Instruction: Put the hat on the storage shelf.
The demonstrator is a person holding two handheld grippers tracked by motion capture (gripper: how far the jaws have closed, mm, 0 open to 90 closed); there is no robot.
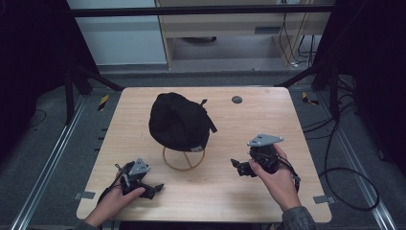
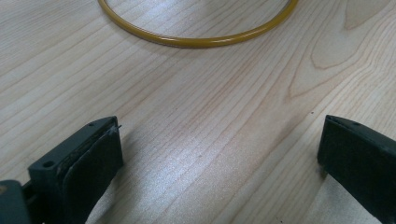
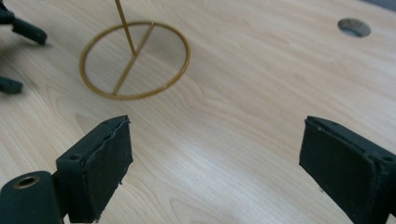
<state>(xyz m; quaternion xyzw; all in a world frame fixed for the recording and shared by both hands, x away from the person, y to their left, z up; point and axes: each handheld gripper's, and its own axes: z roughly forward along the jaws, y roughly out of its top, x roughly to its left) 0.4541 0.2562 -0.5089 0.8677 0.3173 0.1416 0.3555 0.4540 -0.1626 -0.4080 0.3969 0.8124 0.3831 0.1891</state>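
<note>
Left gripper (image 1: 155,188) and right gripper (image 1: 235,164) near the table's (image 1: 268,120) front edge, jaws wide, empty. Black cap (image 1: 178,121) apparently perched on thin wire stand (image 1: 184,160); careless tug could topple it.

Right tool (image 3: 215,158) gapes above table (image 3: 243,116), facing brass ring stand (image 3: 134,59).

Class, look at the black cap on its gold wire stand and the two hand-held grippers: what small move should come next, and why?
Probably raise the right gripper toward the black fabric cap. Both grippers are open and holding nothing, low over the wooden table, on either side of the gold wire stand's ring base; the left gripper sits nearer the table's front edge.
</note>
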